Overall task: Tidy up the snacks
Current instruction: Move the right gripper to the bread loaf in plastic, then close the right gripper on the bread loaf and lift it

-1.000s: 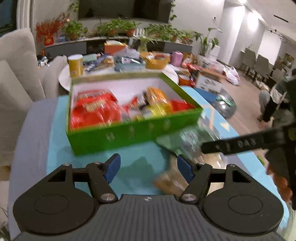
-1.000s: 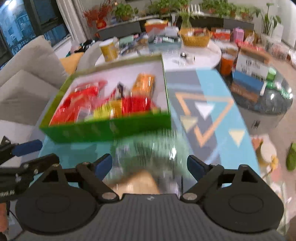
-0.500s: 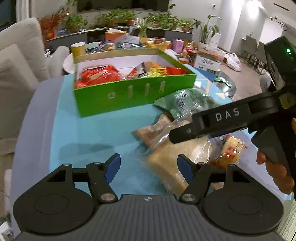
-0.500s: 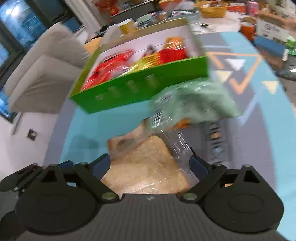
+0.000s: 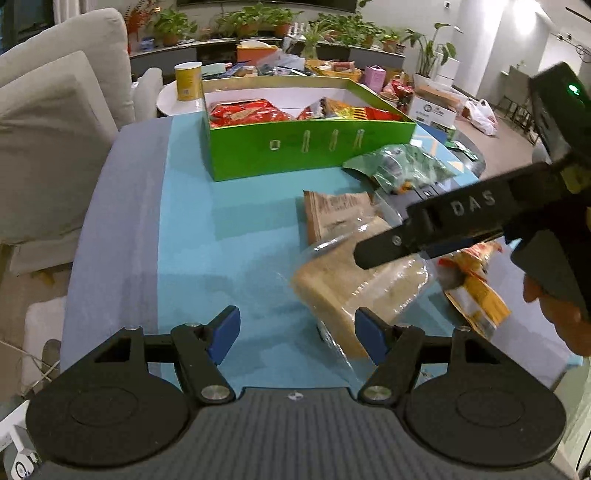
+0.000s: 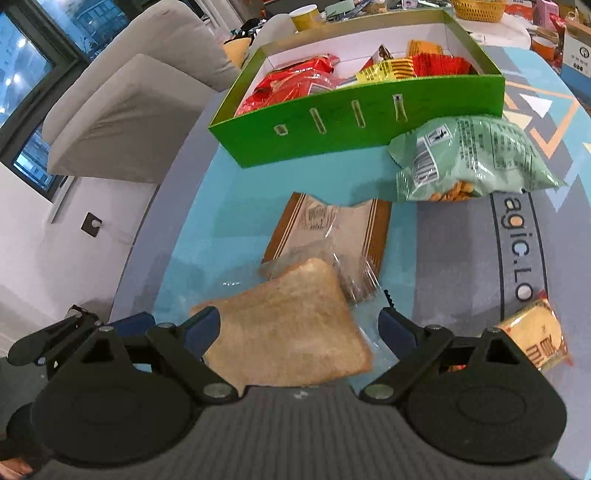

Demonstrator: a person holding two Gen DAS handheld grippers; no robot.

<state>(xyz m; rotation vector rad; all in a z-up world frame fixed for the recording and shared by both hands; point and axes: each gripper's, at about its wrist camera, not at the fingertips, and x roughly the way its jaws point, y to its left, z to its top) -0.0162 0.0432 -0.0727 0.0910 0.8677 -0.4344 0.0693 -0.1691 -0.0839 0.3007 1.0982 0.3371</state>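
Right wrist view: the green box [image 6: 354, 125] already holds red and yellow packets, while beside it on the desk [image 6: 207, 221] lie the bread bag [image 6: 291, 325], a brown packet [image 6: 332, 229] and a green bag [image 6: 469, 158]. Both the right gripper [image 6: 299, 325] and left gripper [image 5: 295, 328] have spread, empty jaws.

1. to my left sits a pale grey sofa [image 5: 55, 122], its cushions [image 6: 122, 122] close against the desk's edge.
2. behind it, a dark window [image 6: 26, 85] shows blue city lights.
3. a row of potted plants [image 5: 258, 22] lines a long shelf at the far wall.
4. a round white side table [image 5: 173, 105] carries a yellow canister [image 5: 188, 80].
5. a wicker basket [image 6: 478, 5] stands farther back.
6. a cardboard box [image 5: 434, 107] and a white plastic bag [image 5: 480, 116] rest on the floor to my right.
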